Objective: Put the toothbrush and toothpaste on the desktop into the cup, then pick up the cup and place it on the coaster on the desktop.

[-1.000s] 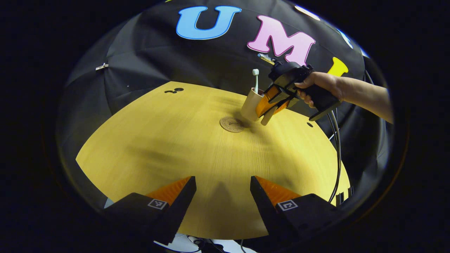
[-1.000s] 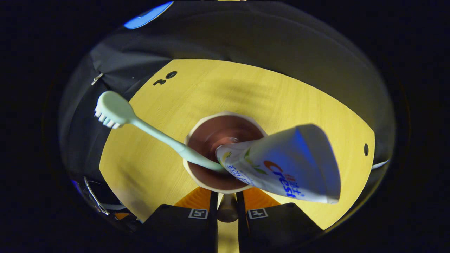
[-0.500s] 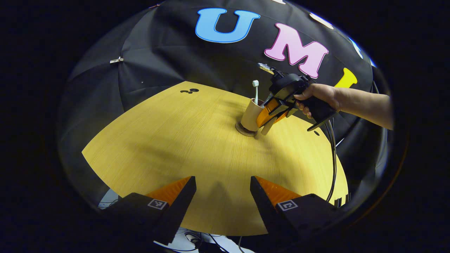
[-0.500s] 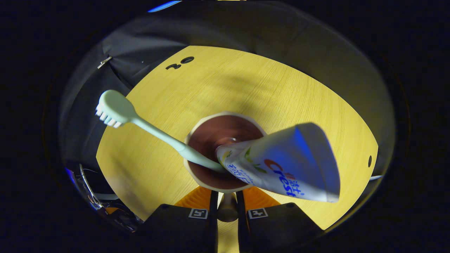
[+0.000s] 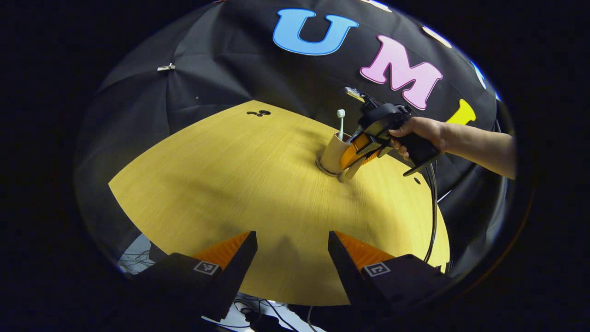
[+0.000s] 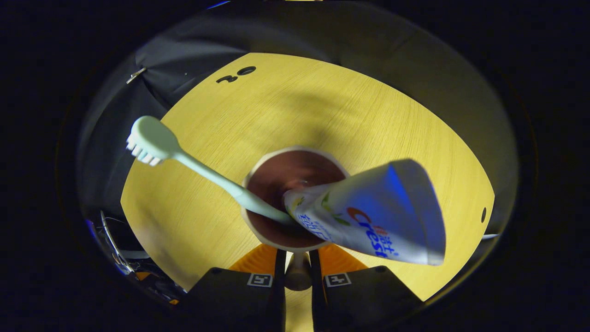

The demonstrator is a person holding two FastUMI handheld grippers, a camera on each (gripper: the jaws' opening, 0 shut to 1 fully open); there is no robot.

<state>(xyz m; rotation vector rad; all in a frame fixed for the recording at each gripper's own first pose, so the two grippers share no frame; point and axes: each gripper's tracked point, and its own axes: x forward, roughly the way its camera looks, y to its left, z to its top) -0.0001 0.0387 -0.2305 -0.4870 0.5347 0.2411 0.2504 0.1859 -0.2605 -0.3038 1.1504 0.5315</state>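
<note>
Right gripper view: right claw (image 6: 297, 276) pinches the handle of the cup (image 6: 295, 198), which stands on the coaster (image 5: 325, 168) holding toothbrush (image 6: 193, 168) and toothpaste (image 6: 368, 216); likely light, stiff, top-heavy, so release gently; left claw (image 5: 292, 258) gapes empty over the desk (image 5: 230, 184).

The tabletop (image 5: 239, 184) is a yellow wood-grain surface with a curved edge, backed by black cloth. A round coaster (image 5: 322, 168) lies on it toward the far side, and the cup (image 5: 333, 154) stands on that coaster. Small dark holes (image 5: 259, 113) mark the tabletop's far left edge.
</note>
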